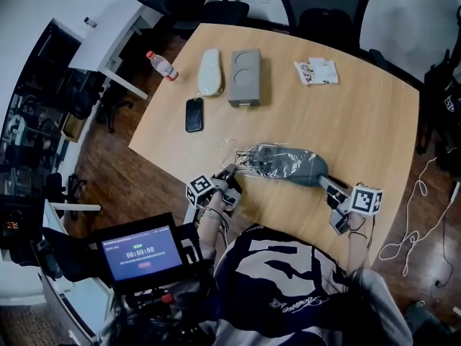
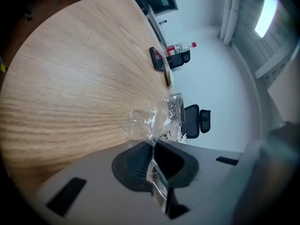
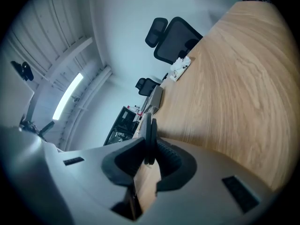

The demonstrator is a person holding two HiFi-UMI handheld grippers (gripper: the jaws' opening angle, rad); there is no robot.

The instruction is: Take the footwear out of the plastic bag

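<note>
"So where is the shoe (image 1: 288,163) lying right now?"

"It's resting on the counter (image 1: 346,114) just ahead of me, still partly inside the clear bag (image 1: 234,153). My left claw (image 1: 230,170) is pinching a crumpled fold of the film. My right claw (image 1: 322,181) is clamping a thin dark edge, probably the shoe's heel rim."

"How are you expecting it to handle?"

"Light and soft, I'm guessing, with slippery film around it. I'm choosing the firm rim for pulling and the loose film for holding back."
</note>
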